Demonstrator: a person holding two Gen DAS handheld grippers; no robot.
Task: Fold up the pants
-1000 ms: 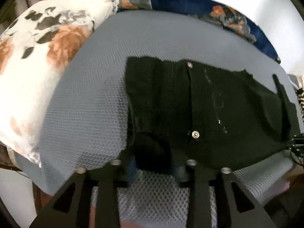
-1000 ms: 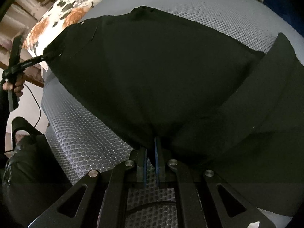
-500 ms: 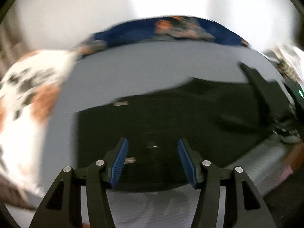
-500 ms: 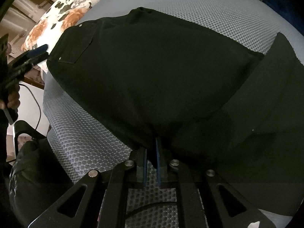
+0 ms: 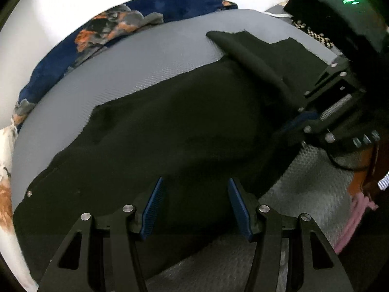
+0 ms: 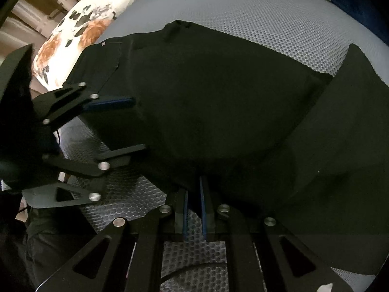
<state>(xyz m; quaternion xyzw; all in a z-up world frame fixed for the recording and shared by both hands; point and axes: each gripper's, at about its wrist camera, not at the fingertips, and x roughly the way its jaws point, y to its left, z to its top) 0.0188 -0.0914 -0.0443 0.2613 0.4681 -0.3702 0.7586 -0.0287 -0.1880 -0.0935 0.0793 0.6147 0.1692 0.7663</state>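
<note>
A grey mesh-covered bed [image 6: 255,19] carried the black pants [image 6: 218,102], spread flat; a floral pillow [image 6: 73,39] and dark-blue floral blanket [image 5: 97,31] lay at its edges.

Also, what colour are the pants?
Black pants, best seen in the right wrist view.

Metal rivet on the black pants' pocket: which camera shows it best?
The right wrist view: the metal rivet shows sharp on the black pants, near the floral pillow. The left wrist view shows it small at the blurred edge.
</note>
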